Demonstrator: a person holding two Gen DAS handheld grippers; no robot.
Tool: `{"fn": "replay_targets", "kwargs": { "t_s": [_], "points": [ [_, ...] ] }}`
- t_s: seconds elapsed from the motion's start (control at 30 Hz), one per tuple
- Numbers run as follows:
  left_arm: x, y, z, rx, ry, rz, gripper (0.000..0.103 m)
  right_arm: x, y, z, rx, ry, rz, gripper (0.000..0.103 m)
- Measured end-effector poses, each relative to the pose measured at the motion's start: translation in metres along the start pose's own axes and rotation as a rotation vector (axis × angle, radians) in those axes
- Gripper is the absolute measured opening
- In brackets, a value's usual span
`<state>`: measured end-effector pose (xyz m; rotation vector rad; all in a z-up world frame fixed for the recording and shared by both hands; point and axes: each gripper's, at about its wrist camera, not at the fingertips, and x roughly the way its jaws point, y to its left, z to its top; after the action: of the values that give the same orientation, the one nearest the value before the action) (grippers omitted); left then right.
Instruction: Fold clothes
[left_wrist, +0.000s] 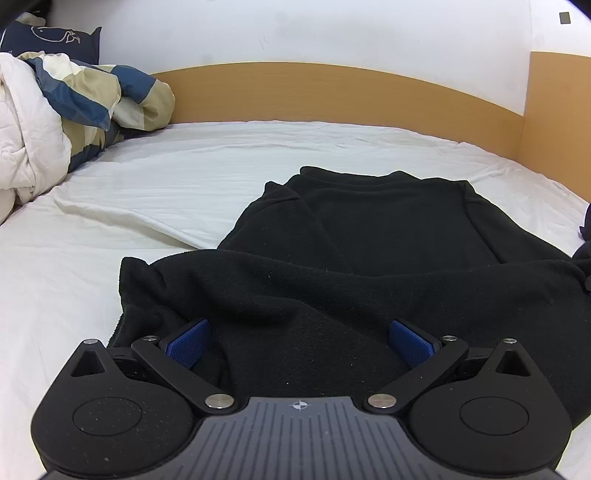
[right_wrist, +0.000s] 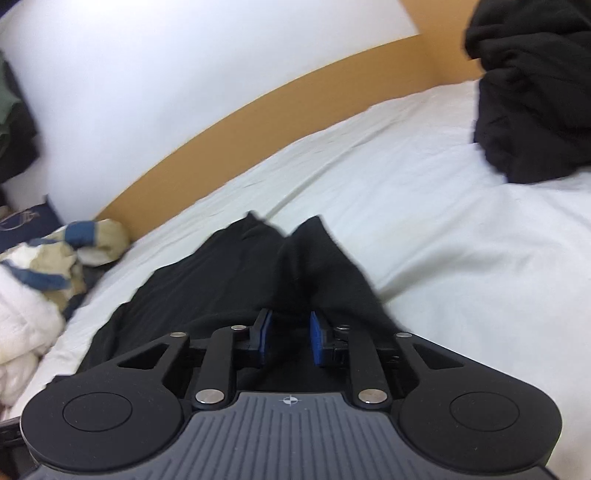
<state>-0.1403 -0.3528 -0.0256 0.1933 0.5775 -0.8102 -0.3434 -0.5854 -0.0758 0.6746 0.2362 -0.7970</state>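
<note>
Black fleece garment (left_wrist: 369, 258) spread on white bed sheet (left_wrist: 166, 192), centre to right in left wrist view, one fold of fabric lying across its near part. Left claw (left_wrist: 299, 343) spread wide, blue pads (left_wrist: 188, 343) well apart, resting low over near edge of garment; fabric between the pads, not pinched. Right claw (right_wrist: 288, 339) narrowed, blue pads (right_wrist: 316, 341) close together with black cloth bunched between; actually clamped or only near touching, cannot tell, view blurred. In right wrist view garment (right_wrist: 240, 280) stretching from claw away toward far side, two pointed flaps at far end. Second dark clothing heap (right_wrist: 532, 92) far right on bed, well apart from garment. Rumpled duvet (left_wrist: 74, 107), white with blue and beige stripes, piled far left on bed. Navy pillow (left_wrist: 51, 37) with white outline drawing behind duvet, against wall. Wooden bed frame (left_wrist: 332, 92) curving along far edge of mattress, white wall (left_wrist: 295, 29) above. Dark green clothing (right_wrist: 11, 122) at left edge of right wrist view, near wall.
</note>
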Motion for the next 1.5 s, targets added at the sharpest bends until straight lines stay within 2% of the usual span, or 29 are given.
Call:
{"fn": "replay_targets", "kwargs": {
  "t_s": [0.07,0.13,0.2,0.23,0.3,0.33,0.37,0.43,0.53,0.57,0.6,0.67,0.73,0.8,0.9,0.97,1.03,1.1,1.17,1.23,1.33,1.4,1.47,1.5],
  "points": [
    [-0.001,0.001,0.000,-0.007,-0.002,-0.006,0.102,-0.008,0.001,0.002,-0.028,-0.076,-0.127,0.023],
    [-0.001,0.003,0.000,-0.014,-0.004,-0.012,0.102,-0.021,0.007,0.003,-0.079,-0.171,-0.260,0.029],
    [-0.001,0.002,0.001,-0.010,-0.001,-0.009,0.102,-0.039,0.017,0.001,-0.141,-0.246,-0.197,0.032],
    [-0.001,0.001,0.001,-0.003,0.001,-0.004,0.102,-0.045,0.025,-0.002,-0.179,-0.243,-0.107,0.038],
    [-0.001,-0.001,0.002,0.007,0.002,0.004,0.102,-0.044,0.048,-0.014,-0.297,-0.185,0.022,0.065],
    [-0.001,0.000,0.002,0.004,0.000,0.006,0.102,-0.038,0.062,-0.023,-0.366,-0.146,0.063,0.065],
    [-0.002,0.000,0.002,0.000,-0.002,0.007,0.102,-0.030,0.074,-0.033,-0.432,-0.114,0.068,0.065],
    [-0.002,0.002,0.002,-0.003,-0.004,0.007,0.102,-0.016,0.089,-0.046,-0.540,-0.050,0.021,0.066],
    [-0.003,0.002,0.002,0.003,-0.005,0.010,0.102,-0.007,0.075,-0.036,-0.460,0.032,-0.038,0.072],
    [-0.003,0.002,0.002,0.007,-0.004,0.012,0.102,-0.005,0.069,-0.032,-0.422,0.054,-0.053,0.080],
    [-0.004,0.002,0.002,0.010,-0.003,0.014,0.102,-0.005,0.061,-0.028,-0.383,0.066,-0.067,0.080],
    [-0.005,0.004,0.002,0.005,-0.009,0.020,0.102,-0.015,0.037,-0.020,-0.309,0.035,-0.112,0.078],
    [-0.007,0.006,0.003,-0.004,-0.020,0.025,0.102,-0.017,0.017,-0.012,-0.247,-0.012,-0.277,0.078],
    [-0.012,0.004,0.006,0.004,-0.035,0.017,0.102,-0.025,-0.005,-0.004,-0.130,-0.036,-0.239,0.077],
    [-0.020,0.001,0.011,0.015,-0.058,0.005,0.102,-0.050,0.007,-0.009,-0.171,-0.135,-0.134,0.077],
    [-0.025,-0.001,0.015,0.023,-0.074,-0.003,0.102,-0.057,0.036,-0.020,-0.284,-0.158,-0.013,0.078],
    [-0.027,-0.005,0.018,0.024,-0.070,-0.022,0.102,-0.049,0.062,-0.032,-0.340,-0.122,0.068,0.080],
    [-0.020,-0.024,0.014,0.050,-0.012,-0.040,0.102,-0.030,0.084,-0.043,-0.346,-0.039,0.112,0.080],
    [-0.024,-0.049,0.011,0.152,-0.040,-0.003,0.102,-0.017,0.104,-0.052,-0.408,0.019,0.106,0.080],
    [-0.025,-0.068,0.009,0.229,-0.062,0.022,0.102,-0.018,0.116,-0.053,-0.462,0.001,0.039,0.077],
    [0.001,-0.053,0.013,0.163,0.022,0.018,0.103,-0.006,0.103,-0.041,-0.410,0.058,0.006,0.077],
    [0.013,-0.031,0.016,0.116,0.037,0.018,0.103,-0.001,0.091,-0.031,-0.347,0.074,0.019,0.074],
    [0.017,-0.007,0.020,0.069,0.046,-0.017,0.103,0.000,0.078,-0.023,-0.313,0.074,0.018,0.068],
    [0.016,0.003,0.021,0.056,0.046,-0.021,0.103,0.002,0.067,-0.019,-0.274,0.075,0.022,0.068]
  ]
}}
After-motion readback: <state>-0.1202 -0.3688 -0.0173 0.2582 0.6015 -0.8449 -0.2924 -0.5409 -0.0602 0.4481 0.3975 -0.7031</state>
